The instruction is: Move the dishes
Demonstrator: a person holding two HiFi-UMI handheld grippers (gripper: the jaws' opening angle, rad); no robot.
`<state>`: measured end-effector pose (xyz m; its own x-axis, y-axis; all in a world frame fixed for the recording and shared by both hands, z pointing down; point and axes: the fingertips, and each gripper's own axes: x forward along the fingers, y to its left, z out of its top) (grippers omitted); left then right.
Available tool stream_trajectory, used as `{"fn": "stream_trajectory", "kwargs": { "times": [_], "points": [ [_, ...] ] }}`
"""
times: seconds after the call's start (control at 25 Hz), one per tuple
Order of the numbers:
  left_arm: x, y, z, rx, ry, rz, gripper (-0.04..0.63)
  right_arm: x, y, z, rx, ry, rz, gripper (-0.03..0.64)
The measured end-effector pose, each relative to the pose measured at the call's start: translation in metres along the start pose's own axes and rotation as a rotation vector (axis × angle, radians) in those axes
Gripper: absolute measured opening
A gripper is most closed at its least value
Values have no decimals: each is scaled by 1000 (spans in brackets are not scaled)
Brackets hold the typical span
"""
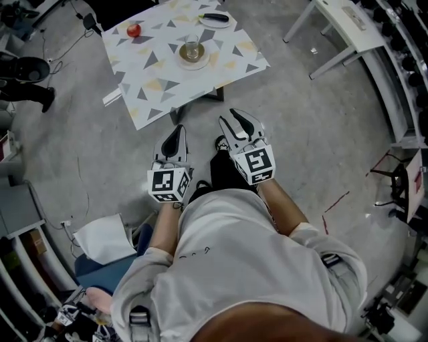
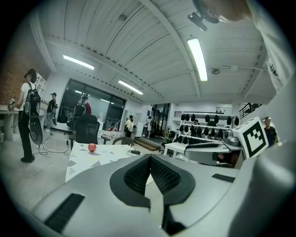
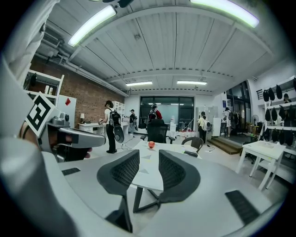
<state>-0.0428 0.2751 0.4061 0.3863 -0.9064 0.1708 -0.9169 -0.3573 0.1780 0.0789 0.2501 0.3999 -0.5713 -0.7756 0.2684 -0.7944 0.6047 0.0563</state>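
Head view: plate (image 1: pixel 200 65) lies well ahead of the closed left tool (image 1: pixel 175 131) and parted, empty right tool (image 1: pixel 239 119).

Bright ceiling tubes, fisheye-warped edges

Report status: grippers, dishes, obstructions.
Left hand-held gripper shut, right hand-held gripper open, both empty. Near plate, far plate on table, untouched. Nothing blocking approach.

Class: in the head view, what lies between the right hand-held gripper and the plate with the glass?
Head view: from the right hand-held gripper, a strip of bare floor, the table's dark foot, then patterned tabletop up to the plate.
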Motion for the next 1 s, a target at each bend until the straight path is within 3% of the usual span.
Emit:
{"fn": "stream_trajectory", "kwargs": {
  "times": [0.68, 1.0],
  "points": [
    [202, 45, 39, 10, 52, 110, 20, 148, -150, 35, 8, -15, 153, 130],
    [249, 71, 31, 2, 112, 153, 20, 205, -176, 23, 15, 35, 224, 144]
  ]
}}
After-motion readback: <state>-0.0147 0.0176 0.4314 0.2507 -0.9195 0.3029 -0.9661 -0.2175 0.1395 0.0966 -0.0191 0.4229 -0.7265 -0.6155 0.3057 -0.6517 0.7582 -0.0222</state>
